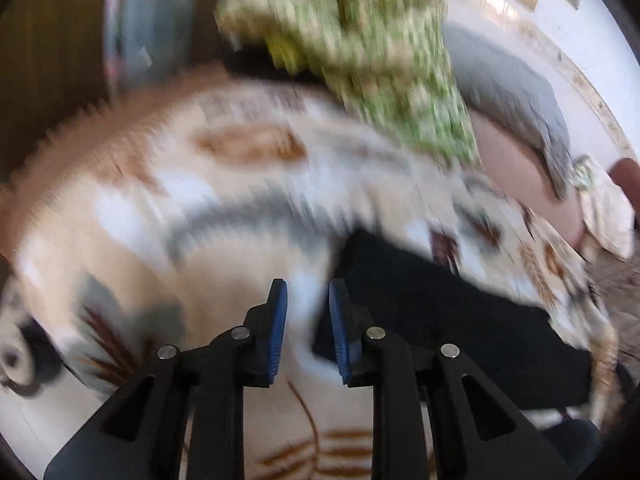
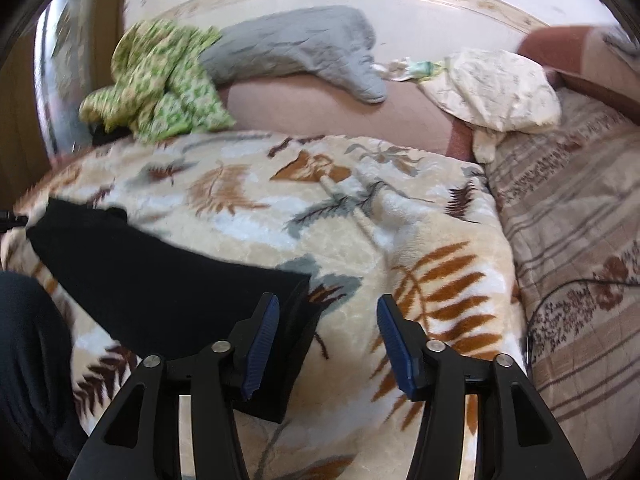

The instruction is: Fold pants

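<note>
Between the blue pads of my left gripper point(image 1: 308, 330) I see only a narrow gap with nothing caught in it; blurred cream blanket shows through, so that tool is released. Just to its right lie the black pants point(image 1: 440, 320), flat on the leaf-patterned blanket point(image 1: 240, 208), with their near edge close beside the right pad, though the smear of the picture keeps me from saying whether they touch.

My right gripper point(image 2: 326, 340) stands wider, its jaws apart and gripping nothing. Its left pad point(image 2: 260, 344) hangs over the end of the pants point(image 2: 160, 280), which stretch away from it to the left across the blanket point(image 2: 360, 220); between the pads I see only blanket with an orange fern on it. At the far left of this view a dark-clothed part of me point(image 2: 28, 360) fills the lower corner.

Beyond the blanket, a crumpled green-and-cream printed cloth point(image 2: 160, 84) sits at the far left edge of the bed, and a grey quilted piece point(image 2: 304, 52) lies beside it against the pale wall. Further right rests a cream floral bundle point(image 2: 496, 88), and a striped brown bedcover point(image 2: 580, 240) runs along the right side, touching the blanket's edge.
</note>
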Available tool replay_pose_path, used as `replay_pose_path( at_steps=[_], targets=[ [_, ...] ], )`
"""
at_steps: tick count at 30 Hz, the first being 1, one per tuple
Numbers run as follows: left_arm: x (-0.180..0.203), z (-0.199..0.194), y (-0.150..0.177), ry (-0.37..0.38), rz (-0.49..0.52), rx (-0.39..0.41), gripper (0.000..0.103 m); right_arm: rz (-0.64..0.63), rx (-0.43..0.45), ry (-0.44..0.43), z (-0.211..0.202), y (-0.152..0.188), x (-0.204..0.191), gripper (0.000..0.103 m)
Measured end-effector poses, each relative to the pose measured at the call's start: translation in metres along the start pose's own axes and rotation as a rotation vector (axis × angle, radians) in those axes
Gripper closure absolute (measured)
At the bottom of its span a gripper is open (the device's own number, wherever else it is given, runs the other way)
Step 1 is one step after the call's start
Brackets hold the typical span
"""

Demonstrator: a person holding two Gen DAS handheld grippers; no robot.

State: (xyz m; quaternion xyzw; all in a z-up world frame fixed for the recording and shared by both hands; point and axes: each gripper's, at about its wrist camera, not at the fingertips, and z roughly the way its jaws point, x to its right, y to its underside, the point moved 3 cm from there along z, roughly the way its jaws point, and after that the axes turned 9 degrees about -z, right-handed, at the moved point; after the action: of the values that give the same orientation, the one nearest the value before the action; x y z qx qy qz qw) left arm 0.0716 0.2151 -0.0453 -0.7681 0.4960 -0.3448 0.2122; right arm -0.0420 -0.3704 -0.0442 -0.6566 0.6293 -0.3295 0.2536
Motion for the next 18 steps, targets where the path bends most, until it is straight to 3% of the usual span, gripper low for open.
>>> replay_pose_path(
  at_steps=[1, 3, 4, 6, 9, 10, 12, 15, 18],
  targets=[
    [0.008, -0.012, -0.002, 0.010, 0.015, 0.067, 0.079, 0.029, 0.023, -0.026, -0.004, -0.001, 0.003, 0.047],
    [0.028, -0.019, 0.005, 0.085, 0.068, 0.101, 0.074, 0.071, 0.062, -0.124, -0.011, -0.003, 0.004, 0.047],
    [0.044, -0.015, 0.016, 0.143, 0.122, 0.063, 0.074, 0.066, 0.058, -0.172, -0.010, -0.003, -0.001, 0.048],
    [0.062, 0.006, 0.037, 0.178, 0.184, -0.024, 0.074, -0.014, 0.004, -0.197, 0.002, -0.004, -0.021, 0.049],
    [0.061, 0.052, 0.068, 0.101, 0.214, -0.145, 0.075, -0.157, -0.127, -0.257, 0.030, 0.003, -0.061, 0.057],
    [0.056, 0.053, 0.073, 0.109, 0.220, -0.120, 0.075, -0.187, -0.165, -0.269, 0.037, 0.008, -0.068, 0.059],
    [0.059, 0.048, 0.080, 0.105, 0.283, -0.067, 0.075, -0.264, -0.347, -0.231, 0.065, 0.034, -0.076, 0.059],
    [0.061, 0.043, 0.085, 0.088, 0.339, -0.057, 0.075, -0.146, -0.341, -0.301, 0.060, 0.033, -0.057, 0.061],
    [0.065, 0.041, 0.076, 0.099, 0.321, -0.070, 0.074, -0.120, -0.323, -0.317, 0.050, 0.025, -0.051, 0.063]
  ],
)
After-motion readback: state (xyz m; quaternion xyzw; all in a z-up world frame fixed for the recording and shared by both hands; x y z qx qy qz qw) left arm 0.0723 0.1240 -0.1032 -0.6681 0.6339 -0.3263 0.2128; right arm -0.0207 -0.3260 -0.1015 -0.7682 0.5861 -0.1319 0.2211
